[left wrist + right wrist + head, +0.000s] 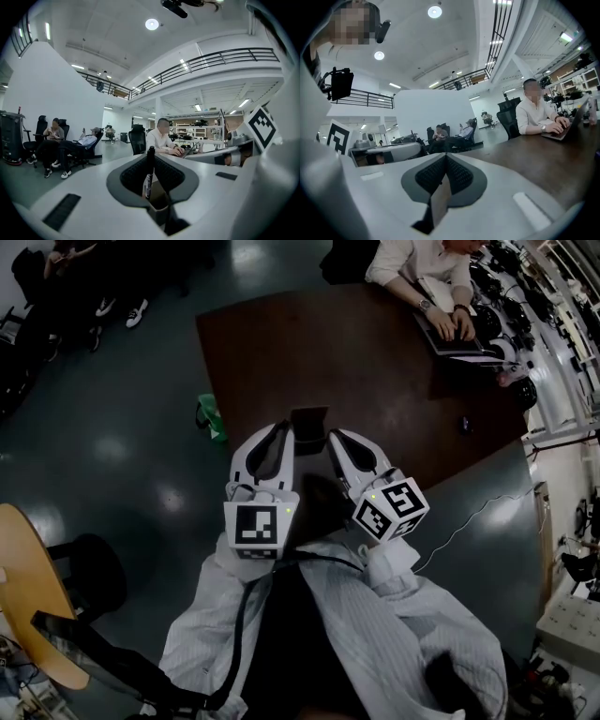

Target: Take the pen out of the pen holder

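Note:
The pen holder [307, 418] is a small dark square box held up between my two grippers over the near edge of the brown table [375, 362]. My left gripper [281, 432] [150, 164] is shut on a black pen [149, 173] with a white label. The pen stands upright between the pads, and its lower end drops behind the holder's tan rim [159, 194]. My right gripper [336, 437] [445, 161] is shut on a thin tan wall of the pen holder [440, 199]. Both grippers point roughly level, close to my body.
A person [422, 268] types on a laptop [459, 334] at the table's far side. A small dark object [466, 424] lies near the table's right edge. A green thing [212, 416] sits on the floor by the table's left side, and a wooden chair [28, 587] stands at lower left.

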Tool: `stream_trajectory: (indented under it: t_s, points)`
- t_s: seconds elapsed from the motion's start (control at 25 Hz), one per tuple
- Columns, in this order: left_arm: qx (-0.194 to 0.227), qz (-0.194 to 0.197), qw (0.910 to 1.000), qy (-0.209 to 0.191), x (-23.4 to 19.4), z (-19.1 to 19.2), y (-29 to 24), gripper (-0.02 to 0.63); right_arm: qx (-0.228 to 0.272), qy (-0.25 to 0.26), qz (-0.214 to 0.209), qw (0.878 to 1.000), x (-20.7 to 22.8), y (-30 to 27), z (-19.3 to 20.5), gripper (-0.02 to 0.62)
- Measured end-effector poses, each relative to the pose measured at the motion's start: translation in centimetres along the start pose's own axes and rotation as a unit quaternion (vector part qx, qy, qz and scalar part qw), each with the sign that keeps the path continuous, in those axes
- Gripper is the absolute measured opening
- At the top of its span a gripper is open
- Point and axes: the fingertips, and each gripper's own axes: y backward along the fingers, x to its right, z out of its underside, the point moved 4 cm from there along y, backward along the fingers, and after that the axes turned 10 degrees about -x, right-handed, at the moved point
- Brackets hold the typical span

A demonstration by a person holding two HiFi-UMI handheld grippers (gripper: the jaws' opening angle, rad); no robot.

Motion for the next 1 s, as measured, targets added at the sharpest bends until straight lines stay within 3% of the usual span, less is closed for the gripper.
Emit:
stream_trajectory:
  t_s: [0.16, 0.36, 1.0]
  points:
    - [0.001, 0.008, 0.9998, -0.019, -0.2, 0.5, 0.4, 0.049, 0.013, -0.010, 0.009, 1.000, -0.8, 0.2, 0.0, 0.003]
    - [-0.002, 0.022, 0.9997, -0.013, -0.2, 0.5, 1.1, 0.049, 0.011, -0.006, 0.011, 1.000, -1.8, 0.4, 0.4, 0.002]
    - [0.004, 0.021, 0.9995, -0.023, -1.6, 1.4, 2.0, 0.049, 0.017, 0.006, 0.018, 1.000, -3.7, 0.2, 1.0, 0.000]
